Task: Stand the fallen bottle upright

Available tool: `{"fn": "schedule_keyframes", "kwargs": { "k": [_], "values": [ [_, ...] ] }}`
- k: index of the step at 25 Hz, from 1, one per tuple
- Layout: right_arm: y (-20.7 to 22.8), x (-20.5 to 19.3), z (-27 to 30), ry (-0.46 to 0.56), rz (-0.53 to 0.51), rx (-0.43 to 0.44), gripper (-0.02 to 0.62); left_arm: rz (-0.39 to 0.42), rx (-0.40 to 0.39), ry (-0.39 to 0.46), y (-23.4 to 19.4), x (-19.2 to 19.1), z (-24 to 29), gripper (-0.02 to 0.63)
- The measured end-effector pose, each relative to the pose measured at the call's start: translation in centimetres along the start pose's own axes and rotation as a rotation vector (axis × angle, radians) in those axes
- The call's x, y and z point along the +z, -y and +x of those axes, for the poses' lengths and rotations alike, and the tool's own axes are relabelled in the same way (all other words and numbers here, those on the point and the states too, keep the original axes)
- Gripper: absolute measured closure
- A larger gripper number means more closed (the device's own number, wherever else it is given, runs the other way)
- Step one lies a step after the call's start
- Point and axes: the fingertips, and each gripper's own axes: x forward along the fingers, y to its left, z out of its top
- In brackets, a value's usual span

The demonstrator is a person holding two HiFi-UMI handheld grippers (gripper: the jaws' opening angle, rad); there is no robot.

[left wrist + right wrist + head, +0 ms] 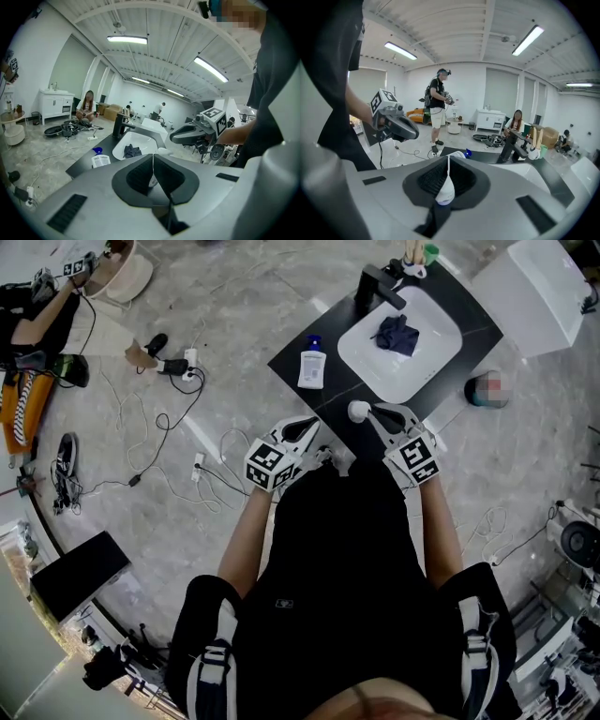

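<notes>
A white bottle with a blue cap (311, 367) lies flat on the black counter (291, 360), left of the sink; it also shows in the left gripper view as the blue-capped bottle (100, 159). My right gripper (367, 412) is shut on a small white bottle (359, 411) above the counter's near edge. In the right gripper view that small bottle (445, 192) is pinched low between the pads of the right gripper (448, 164). My left gripper (309, 427) hovers beside it, shut and empty, and the left gripper (153, 161) shows its pads together.
A white sink (441, 320) set in the counter holds a dark cloth (397, 335), with a black faucet (380, 285) behind it. Cables and a power strip (183, 367) lie on the floor to the left. Other people stand and sit farther off in the room.
</notes>
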Motion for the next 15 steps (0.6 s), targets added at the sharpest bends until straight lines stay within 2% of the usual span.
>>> {"fn": "schedule_keyframes", "kwargs": {
  "k": [1,5,11,15],
  "values": [
    [0.1,-0.1,-0.4,0.008,0.013,0.006,0.532,0.001,0.008,0.002,0.1,0.2,0.1,0.591],
    [-0.1,-1.3,-1.2,-0.013,0.02,0.08,0.537,-0.002,0.049,0.024,0.4,1.2,0.9,0.591],
    [0.7,-3.5,-1.7,-0.092,-0.074,0.106,0.535,-0.016,0.111,0.054,1.6,2.4,1.5,0.591],
    [2.1,-3.6,-2.4,-0.073,-0.117,0.112,0.535,-0.025,0.156,0.068,2.0,2.8,2.4,0.591]
  ]
}}
